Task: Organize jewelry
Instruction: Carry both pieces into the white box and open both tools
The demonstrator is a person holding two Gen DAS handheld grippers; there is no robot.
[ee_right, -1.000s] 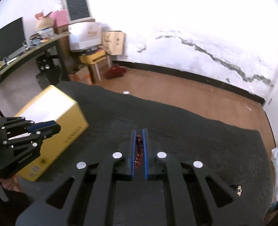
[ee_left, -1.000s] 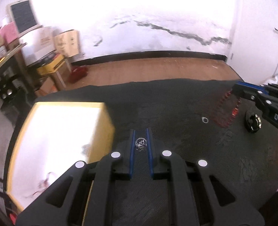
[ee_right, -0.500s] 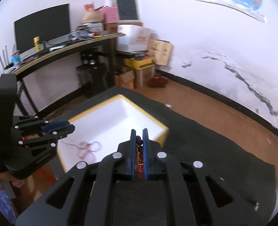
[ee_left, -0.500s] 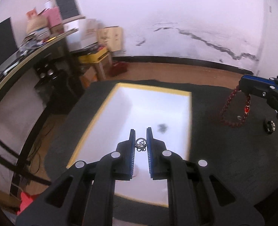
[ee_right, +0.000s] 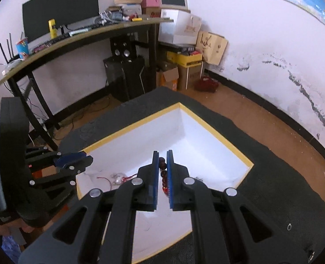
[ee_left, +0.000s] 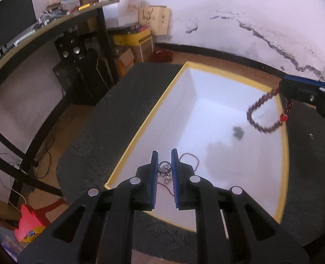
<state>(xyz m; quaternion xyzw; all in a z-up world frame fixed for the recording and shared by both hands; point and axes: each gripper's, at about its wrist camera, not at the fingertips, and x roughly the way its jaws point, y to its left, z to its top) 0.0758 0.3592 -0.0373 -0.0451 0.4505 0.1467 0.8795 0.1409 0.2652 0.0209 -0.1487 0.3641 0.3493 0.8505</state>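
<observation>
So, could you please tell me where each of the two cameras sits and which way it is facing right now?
Left wrist: sits on the left gripper, looking down along its fingers into the white box; a silver charm sits between them, and the right gripper dangles a bead bracelet at right.
Right wrist: sits on the right gripper, looking over the same box towards the desk; the bracelet is pinched, and the left gripper shows at left.
Shared: box, bracelet, both grippers.

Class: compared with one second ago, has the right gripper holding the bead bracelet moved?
Yes. The right gripper moved from over the dark mat to above the white box, its bead bracelet dangling over the rim.
</observation>
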